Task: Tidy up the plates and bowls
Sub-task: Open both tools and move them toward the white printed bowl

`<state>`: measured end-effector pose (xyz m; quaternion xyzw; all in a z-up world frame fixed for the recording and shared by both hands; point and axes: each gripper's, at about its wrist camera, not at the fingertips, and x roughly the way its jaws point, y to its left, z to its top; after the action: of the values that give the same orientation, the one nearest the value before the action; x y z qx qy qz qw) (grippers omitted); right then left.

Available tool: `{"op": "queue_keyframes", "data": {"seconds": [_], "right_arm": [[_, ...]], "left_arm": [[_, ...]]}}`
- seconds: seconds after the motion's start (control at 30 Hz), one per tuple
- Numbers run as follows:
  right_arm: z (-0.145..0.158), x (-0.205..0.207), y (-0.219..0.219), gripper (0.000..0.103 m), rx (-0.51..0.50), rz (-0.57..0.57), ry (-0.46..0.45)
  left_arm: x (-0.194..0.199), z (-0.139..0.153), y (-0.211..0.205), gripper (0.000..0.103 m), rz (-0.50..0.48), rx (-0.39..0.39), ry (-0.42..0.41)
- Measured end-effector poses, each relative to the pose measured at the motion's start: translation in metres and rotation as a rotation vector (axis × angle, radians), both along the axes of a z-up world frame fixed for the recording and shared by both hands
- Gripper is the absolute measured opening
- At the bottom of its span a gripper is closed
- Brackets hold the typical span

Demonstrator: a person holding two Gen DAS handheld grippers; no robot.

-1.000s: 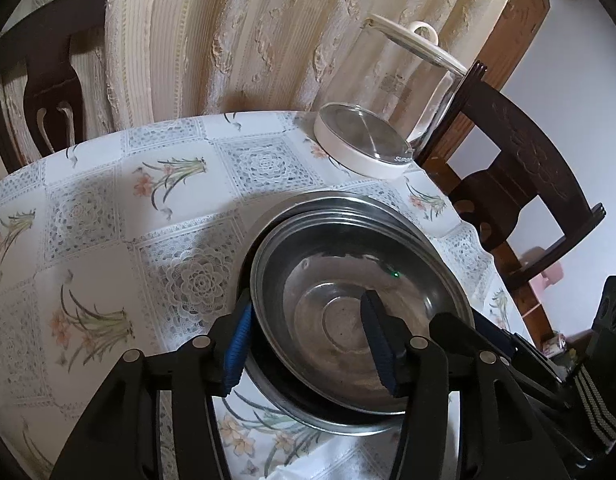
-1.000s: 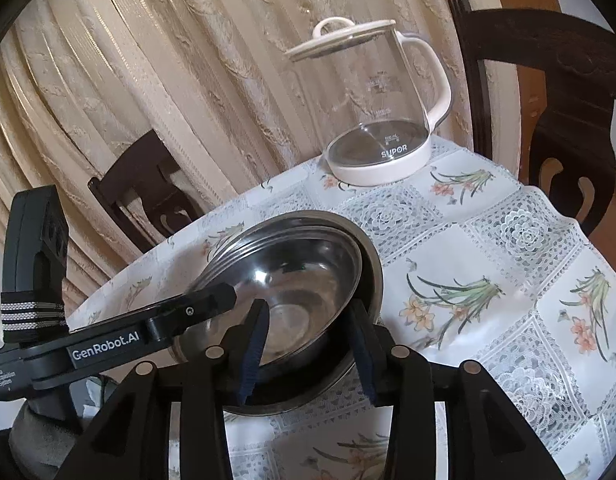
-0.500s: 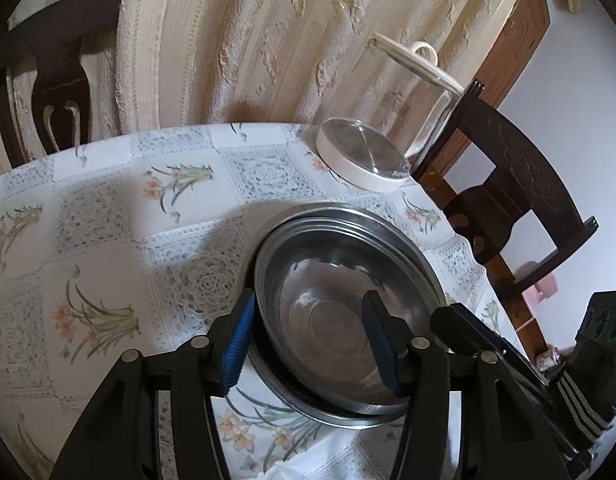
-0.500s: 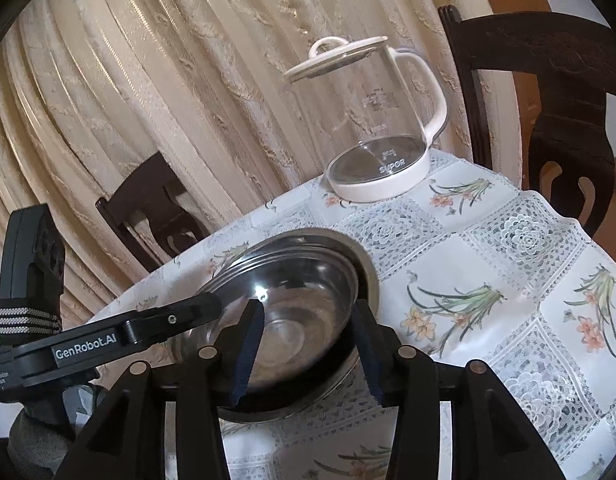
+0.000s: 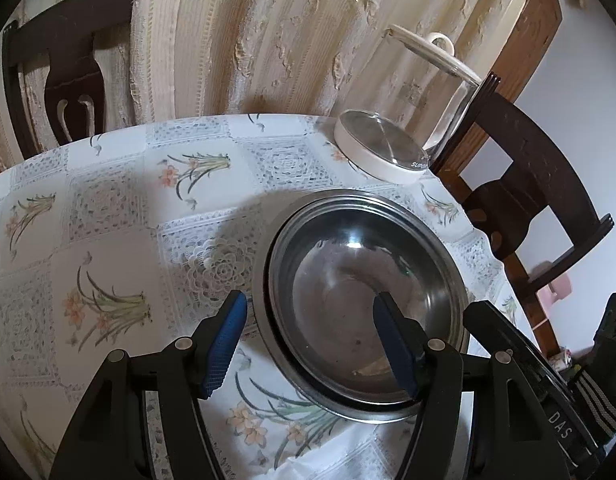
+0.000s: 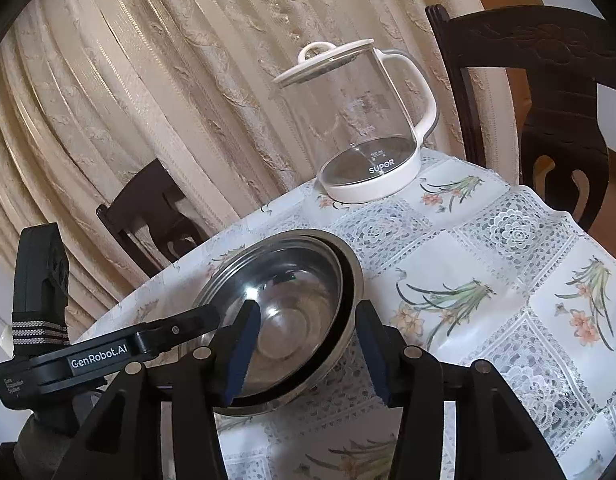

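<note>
A steel bowl [image 5: 360,296] sits nested in a wider steel plate [image 5: 264,248] on the floral tablecloth; both also show in the right wrist view, the bowl [image 6: 292,304] and the plate [image 6: 354,280]. My left gripper [image 5: 308,340] is open, its fingers straddling the bowl's near left rim without touching it. My right gripper [image 6: 308,346] is open, its fingers either side of the stack's near right rim. Neither holds anything.
A glass kettle with white base and lid [image 6: 364,128] stands at the table's far edge; it also shows in the left wrist view [image 5: 400,128]. Dark wooden chairs [image 5: 520,208] [image 6: 548,100] flank the round table. A cream curtain [image 6: 148,100] hangs behind.
Both grippers have drawn back and up from the stack. The bowl and plate stay put on the table.
</note>
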<state>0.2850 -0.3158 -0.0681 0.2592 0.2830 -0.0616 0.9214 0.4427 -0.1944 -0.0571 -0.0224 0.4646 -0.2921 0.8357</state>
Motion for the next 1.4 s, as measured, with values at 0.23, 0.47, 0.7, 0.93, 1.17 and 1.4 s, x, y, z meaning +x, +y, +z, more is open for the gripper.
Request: {"op": "queue_keyframes", "data": {"seconds": [0.23, 0.47, 0.7, 0.93, 1.17, 1.4], "right_arm": [[-0.001, -0.005, 0.000, 0.054, -0.015, -0.016, 0.012], [-0.002, -0.016, -0.002, 0.061, -0.029, -0.086, 0.014], [0.001, -0.024, 0.004, 0.063, -0.084, -0.101, 0.009], [0.006, -0.025, 0.015, 0.065, -0.147, -0.081, -0.004], [0.010, -0.025, 0.025, 0.066, -0.185, -0.063, -0.021], [0.012, -0.025, 0.035, 0.067, -0.205, -0.030, -0.032]], "left_arm": [[-0.002, 0.000, 0.006, 0.066, 0.024, 0.030, 0.004], [-0.010, 0.003, 0.011, 0.066, 0.037, 0.056, 0.008], [-0.022, 0.013, 0.017, 0.066, 0.038, 0.063, -0.008], [-0.032, 0.011, 0.035, 0.066, 0.062, 0.071, -0.001], [-0.042, 0.008, 0.057, 0.066, 0.086, 0.077, 0.007], [-0.050, 0.009, 0.077, 0.066, 0.117, 0.061, 0.014]]}}
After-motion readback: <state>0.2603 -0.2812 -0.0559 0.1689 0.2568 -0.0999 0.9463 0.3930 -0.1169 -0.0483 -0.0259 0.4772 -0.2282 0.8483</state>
